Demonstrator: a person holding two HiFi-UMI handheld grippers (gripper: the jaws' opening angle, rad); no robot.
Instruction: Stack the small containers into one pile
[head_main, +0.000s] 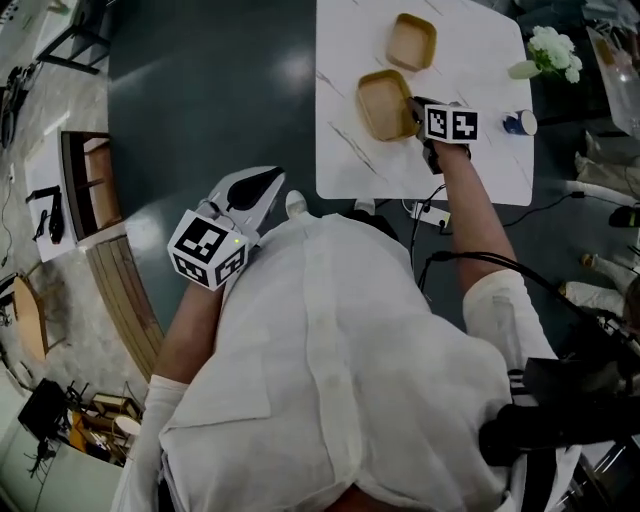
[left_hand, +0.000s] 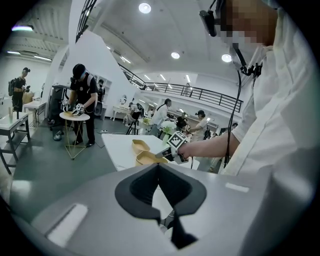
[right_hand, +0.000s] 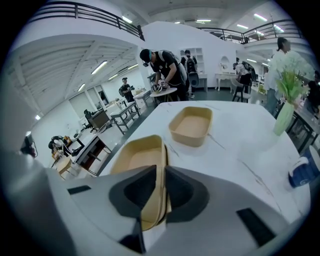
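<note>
Two shallow tan containers lie apart on the white marble table (head_main: 480, 150). The near container (head_main: 383, 103) (right_hand: 137, 157) has its right wall between the jaws of my right gripper (head_main: 415, 112) (right_hand: 161, 175), which is shut on that wall. The far container (head_main: 411, 42) (right_hand: 191, 125) sits alone beyond it. My left gripper (head_main: 268, 190) (left_hand: 159, 167) hangs off the table by the person's body, shut with nothing in it. The left gripper view shows both containers (left_hand: 147, 158) far off.
A vase of white flowers (head_main: 550, 50) (right_hand: 287, 100) stands at the table's right edge, and a small blue and white object (head_main: 520, 123) (right_hand: 302, 172) lies near it. Cables run on the floor below the table. Wooden furniture (head_main: 90, 180) stands at the left.
</note>
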